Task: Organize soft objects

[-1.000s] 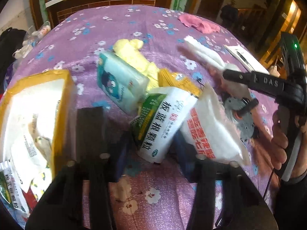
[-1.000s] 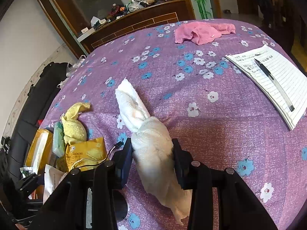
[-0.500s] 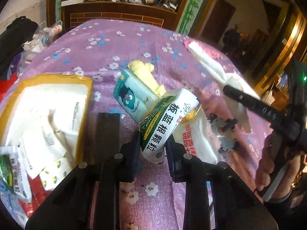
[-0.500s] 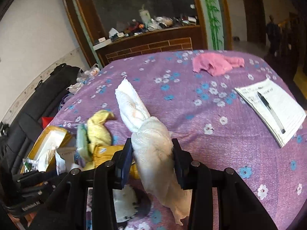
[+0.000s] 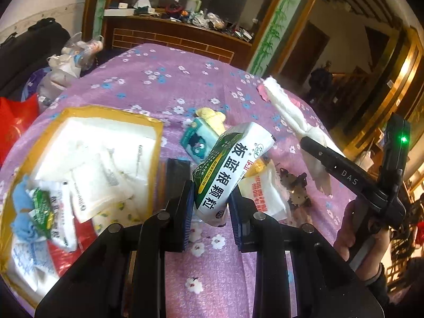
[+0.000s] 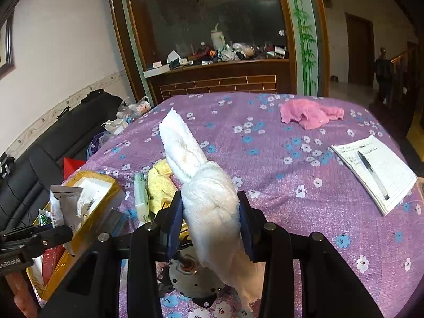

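My left gripper (image 5: 210, 198) is shut on a white and green medicine packet (image 5: 229, 168) and holds it above the purple flowered tablecloth (image 5: 164, 84), right of a yellow cardboard box (image 5: 87, 111) with several soft packets in it. My right gripper (image 6: 210, 222) is shut on a rolled white towel (image 6: 201, 182) and holds it in the air; it also shows in the left wrist view (image 5: 294, 122). A yellow cloth (image 6: 159, 182), a teal tissue pack (image 5: 197, 137) and a white red-lettered packet (image 5: 265, 193) lie on the table.
A pink cloth (image 6: 307, 112) lies at the far side. A notepad with a pen (image 6: 373, 169) lies at the right. A round metal part (image 6: 193, 278) lies below the towel. A black sofa (image 6: 53, 148) and a red bag (image 5: 16, 122) are left of the table.
My left gripper closed on the medicine packet and lifted it off the pile. My right gripper rose with the white towel.
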A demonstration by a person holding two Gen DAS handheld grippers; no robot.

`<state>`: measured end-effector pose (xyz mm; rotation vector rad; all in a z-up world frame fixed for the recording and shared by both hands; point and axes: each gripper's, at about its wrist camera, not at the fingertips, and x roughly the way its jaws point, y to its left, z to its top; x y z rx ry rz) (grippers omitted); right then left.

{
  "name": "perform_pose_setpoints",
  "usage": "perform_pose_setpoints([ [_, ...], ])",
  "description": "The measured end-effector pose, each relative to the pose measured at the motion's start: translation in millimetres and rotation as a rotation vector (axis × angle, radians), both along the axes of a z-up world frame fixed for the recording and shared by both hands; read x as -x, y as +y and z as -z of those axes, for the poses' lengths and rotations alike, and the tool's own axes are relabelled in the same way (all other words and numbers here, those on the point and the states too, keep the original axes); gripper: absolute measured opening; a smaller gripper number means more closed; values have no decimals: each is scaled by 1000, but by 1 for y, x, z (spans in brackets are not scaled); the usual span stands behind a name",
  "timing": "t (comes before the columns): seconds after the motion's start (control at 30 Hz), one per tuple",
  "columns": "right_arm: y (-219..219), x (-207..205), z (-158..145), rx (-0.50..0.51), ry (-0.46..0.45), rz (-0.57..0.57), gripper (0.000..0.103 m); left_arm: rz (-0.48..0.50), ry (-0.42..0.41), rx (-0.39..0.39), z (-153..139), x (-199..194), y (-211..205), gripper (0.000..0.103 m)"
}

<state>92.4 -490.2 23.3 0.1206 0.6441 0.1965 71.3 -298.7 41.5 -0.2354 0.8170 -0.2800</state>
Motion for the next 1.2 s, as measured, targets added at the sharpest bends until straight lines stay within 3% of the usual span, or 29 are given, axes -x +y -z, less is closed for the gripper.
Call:
perform_pose_setpoints([
  [0.27,7,15,-11,-37,-53,-43,39,-70,-39,5,-12,19,38,25],
  [0.37,20,27,-20,-124,-39,-154,39,-133,-40,-28,-13,25,60,25],
  [0.43,40,32,-26,-203,-3,-259,39,-159,-29,-100,-11,24,73,27],
  [0.47,52,32,-27,-221,26,-289,39,-181,-37,-129,-10,25,79,28],
  [0.53,93,27,-29,-192,96,-340,39,-219,-26,-170,-2,22,91,54],
  [0.63,154,12,-21,-101,144,-349,45,-251,27,-159,13,21,108,62],
  [0.73,180,6,-3,-61,188,-328,50,-318,68,-224,25,34,119,62],
  [0.8,176,15,8,-119,230,-341,52,-319,40,-242,28,52,120,63],
  [0.9,162,45,10,-170,235,-324,56,-338,-39,-255,26,76,113,84],
  [0.97,157,66,9,-190,223,-321,60,-348,-151,-318,17,95,98,87],
  [1.03,151,91,8,-197,213,-294,60,-301,-189,-398,13,106,83,87],
  [1.13,144,119,6,-174,203,-243,60,-241,-158,-340,13,117,81,87],
  [1.2,136,130,6,-167,204,-208,60,-225,-187,-314,11,129,76,87],
])
